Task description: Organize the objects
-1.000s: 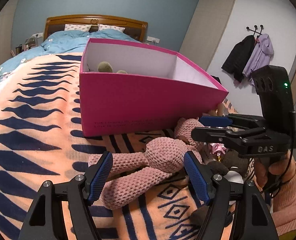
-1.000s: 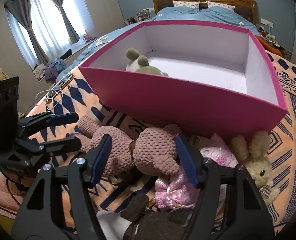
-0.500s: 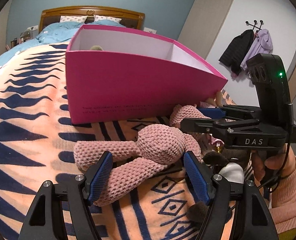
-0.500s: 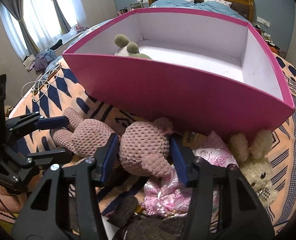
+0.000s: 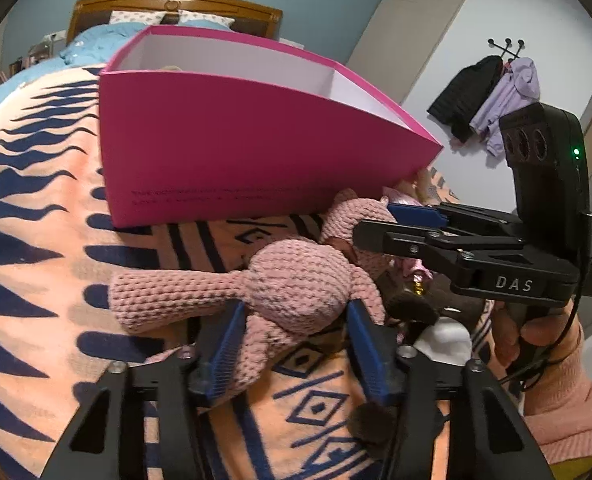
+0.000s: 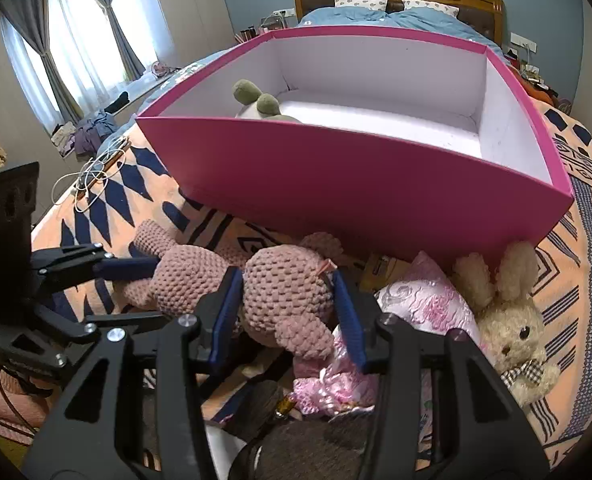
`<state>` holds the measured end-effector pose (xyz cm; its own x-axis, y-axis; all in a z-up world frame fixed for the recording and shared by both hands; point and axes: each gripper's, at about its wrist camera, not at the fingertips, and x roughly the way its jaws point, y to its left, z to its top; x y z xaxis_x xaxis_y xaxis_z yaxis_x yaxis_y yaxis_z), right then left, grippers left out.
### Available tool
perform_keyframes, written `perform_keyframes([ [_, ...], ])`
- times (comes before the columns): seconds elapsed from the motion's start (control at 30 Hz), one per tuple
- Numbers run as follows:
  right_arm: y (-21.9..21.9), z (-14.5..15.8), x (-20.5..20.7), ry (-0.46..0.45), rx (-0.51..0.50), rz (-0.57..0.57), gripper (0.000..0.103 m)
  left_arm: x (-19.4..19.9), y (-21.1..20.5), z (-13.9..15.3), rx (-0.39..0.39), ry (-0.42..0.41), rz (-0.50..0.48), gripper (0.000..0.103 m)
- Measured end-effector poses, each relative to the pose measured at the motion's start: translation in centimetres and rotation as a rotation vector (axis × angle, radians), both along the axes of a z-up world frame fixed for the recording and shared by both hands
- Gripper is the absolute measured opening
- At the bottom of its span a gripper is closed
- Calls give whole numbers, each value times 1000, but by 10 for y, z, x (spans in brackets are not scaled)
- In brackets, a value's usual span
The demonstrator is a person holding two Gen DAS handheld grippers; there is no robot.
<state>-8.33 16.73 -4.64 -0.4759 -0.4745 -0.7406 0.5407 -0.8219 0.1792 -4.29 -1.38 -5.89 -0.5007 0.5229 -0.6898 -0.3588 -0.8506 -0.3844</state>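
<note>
1. Left wrist view: my left gripper [image 5: 296, 340] has its blue-padded fingers [image 5: 225, 350] pressed against both sides of the pink crocheted plush toy [image 5: 296, 284], clamping its rounded body. The toy lies on the orange blanket with navy geometric pattern [image 5: 35, 280], one long limb stretched to the left, just in front of the large magenta cardboard box with white interior [image 5: 235, 152].

2. Same view, right side: my right gripper [image 5: 380, 224] comes in sideways, its fingers on either side of the toy's far end, close by the box's near wall. From here I cannot tell how firmly it pinches.

3. Right wrist view: the right gripper [image 6: 287, 312] has its blue pads touching both sides of the pink crocheted plush toy's [image 6: 283, 300] head, gripping it. The left gripper [image 6: 135, 276] holds the toy's other end at left.

4. Same view: a grey-green plush toy [image 6: 255, 98] sits inside the magenta box [image 6: 356, 184]. A cream fluffy bunny plush [image 6: 512, 320] and a pink satin bundle [image 6: 428, 304] lie on the blanket [image 6: 576, 280] just right of my fingers, near the box's corner.
</note>
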Motion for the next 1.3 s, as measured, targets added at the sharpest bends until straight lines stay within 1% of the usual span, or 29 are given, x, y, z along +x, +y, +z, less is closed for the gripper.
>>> perform_keyframes([
  [0.07,0,0,1,-3,2,3,49,0,3,0,-12,2,2,48],
  [0.17,-1,0,2,-2,10,6,50,-1,1,2,11,-7,7,47],
  [0.43,2,7,11,14,-23,12,50,6,-2,15,4,34,18,47],
  [0.9,5,41,32,113,-87,35,50,16,-4,58,-19,153,33,47],
  [1.0,7,49,36,131,-100,40,50,19,-9,69,-23,177,33,47],
  [1.13,10,64,39,167,-126,44,51,17,-5,84,-20,216,36,48],
  [1.3,10,86,42,233,-152,52,52,11,-6,105,-25,266,44,49],
])
